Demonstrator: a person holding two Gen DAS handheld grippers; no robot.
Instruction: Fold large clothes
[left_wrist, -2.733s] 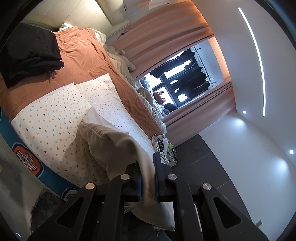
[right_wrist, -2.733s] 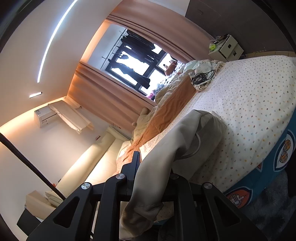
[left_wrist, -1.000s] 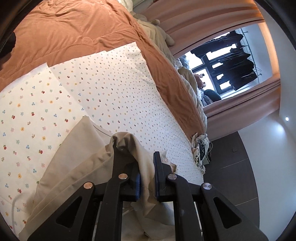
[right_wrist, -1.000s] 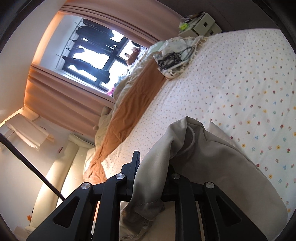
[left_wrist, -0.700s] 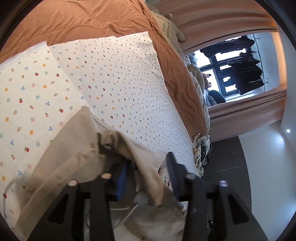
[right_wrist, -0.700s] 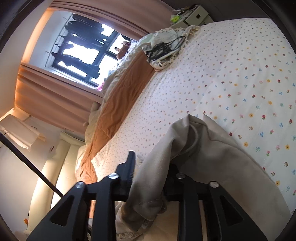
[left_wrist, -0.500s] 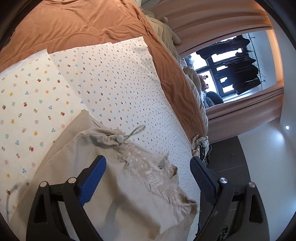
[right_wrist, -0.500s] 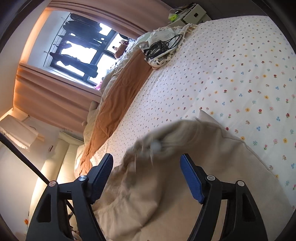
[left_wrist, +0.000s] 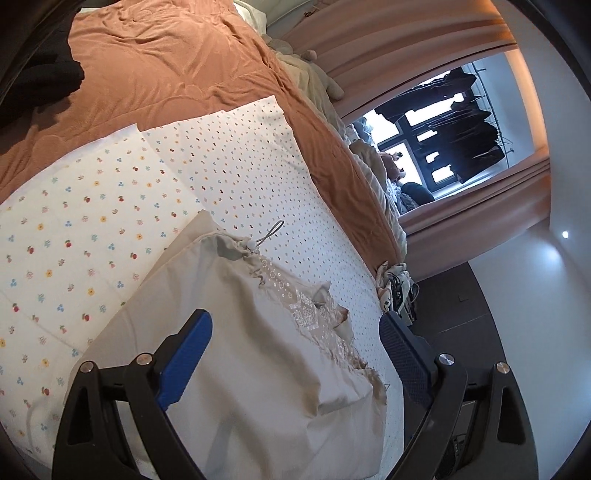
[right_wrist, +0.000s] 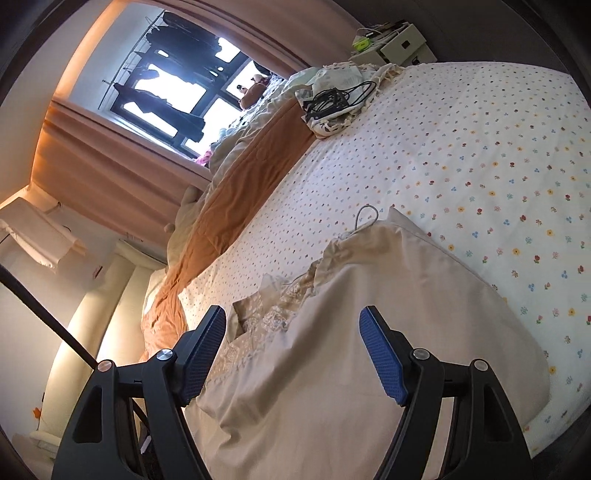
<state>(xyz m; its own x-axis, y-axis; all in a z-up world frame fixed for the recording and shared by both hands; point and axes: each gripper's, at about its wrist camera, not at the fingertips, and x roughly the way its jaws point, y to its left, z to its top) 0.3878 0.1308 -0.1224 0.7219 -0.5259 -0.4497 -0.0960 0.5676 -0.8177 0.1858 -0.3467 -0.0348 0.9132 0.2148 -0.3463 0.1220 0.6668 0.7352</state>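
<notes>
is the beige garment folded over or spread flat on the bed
Folded over. The beige garment lies doubled on the floral sheet: a plain top layer covers part of the lace-trimmed layer beneath.

The beige garment (left_wrist: 236, 369) runs under both grippers' frames and off the bottom edges. The black clothes (left_wrist: 40, 85) are cut off at left. Items on the nightstand (right_wrist: 391, 44) are too small to tell.

Bedroom with a bed under a white flower-dotted sheet (left_wrist: 92, 221) and a rust-orange blanket (left_wrist: 166, 66), pink curtains (right_wrist: 110, 166) around a bright window (right_wrist: 177, 96), dark floor (left_wrist: 461, 295), white walls, a cream bedside cabinet (right_wrist: 402, 46)
</notes>
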